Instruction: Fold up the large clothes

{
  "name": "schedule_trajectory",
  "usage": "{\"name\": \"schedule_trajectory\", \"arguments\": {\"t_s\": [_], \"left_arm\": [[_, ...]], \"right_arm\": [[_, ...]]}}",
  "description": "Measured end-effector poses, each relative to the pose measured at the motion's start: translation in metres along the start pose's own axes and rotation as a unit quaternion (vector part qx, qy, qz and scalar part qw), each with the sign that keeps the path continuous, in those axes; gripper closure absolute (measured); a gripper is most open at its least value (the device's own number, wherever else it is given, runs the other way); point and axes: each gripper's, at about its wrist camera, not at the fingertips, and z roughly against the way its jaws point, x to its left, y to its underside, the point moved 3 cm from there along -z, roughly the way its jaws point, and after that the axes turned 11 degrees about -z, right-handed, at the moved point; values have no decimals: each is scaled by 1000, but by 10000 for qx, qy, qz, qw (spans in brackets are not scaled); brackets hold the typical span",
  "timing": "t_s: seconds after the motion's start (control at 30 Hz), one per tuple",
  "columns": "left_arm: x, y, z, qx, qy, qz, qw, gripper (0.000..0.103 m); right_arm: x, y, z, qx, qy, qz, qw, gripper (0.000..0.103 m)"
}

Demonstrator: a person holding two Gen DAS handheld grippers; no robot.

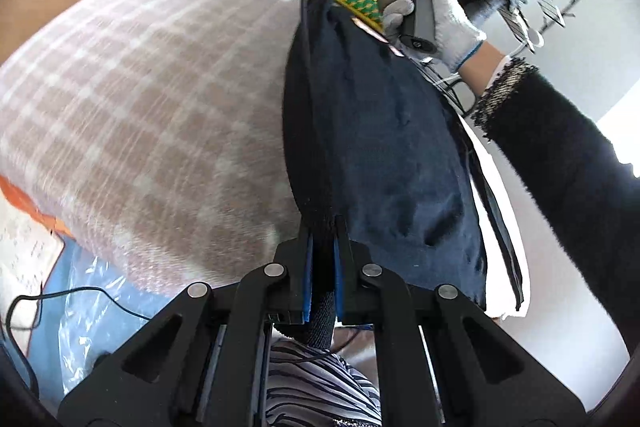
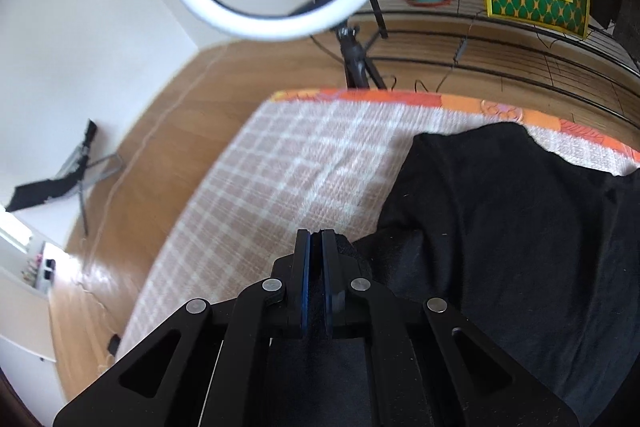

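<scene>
While both grippers, left [image 1: 323,227] & right [image 2: 316,239], were clamped on the dark garment [image 1: 380,147], its thin edge could've slipped out if pulled unevenly.

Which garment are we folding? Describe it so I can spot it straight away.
Find the checked pink-and-white blanket covering the work surface. The garment is the dark knit garment on its right side, one edge pinched in both grippers; it is the only plain dark cloth there.
</scene>
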Motion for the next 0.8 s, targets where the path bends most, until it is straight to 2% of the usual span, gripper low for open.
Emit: {"name": "schedule_trajectory", "arguments": {"t_s": [0.17, 0.27, 0.43, 0.53, 0.7, 0.8], "left_arm": [[-29, -2, -5, 35, 129, -384, 9992, 97], [-49, 0, -14, 148, 210, -664, 9975, 97], [-75, 7, -37, 438, 294, -959, 9940, 97], [-85, 9, -45, 536, 295, -1118, 9918, 97], [-93, 13, -57, 674, 227, -1261, 9895, 97], [-93, 12, -63, 751, 193, -1286, 9887, 97]], "right_arm": [[-33, 1, 42, -295, -215, -120, 9993, 99], [-68, 3, 66, -501, -287, -339, 9978, 99], [-124, 11, 76, -519, -23, -750, 9958, 99], [-144, 15, 75, -481, 188, -771, 9957, 99], [-180, 24, 61, -282, 828, -1080, 9903, 99], [-196, 31, 56, -210, 965, -1242, 9873, 99]]}}
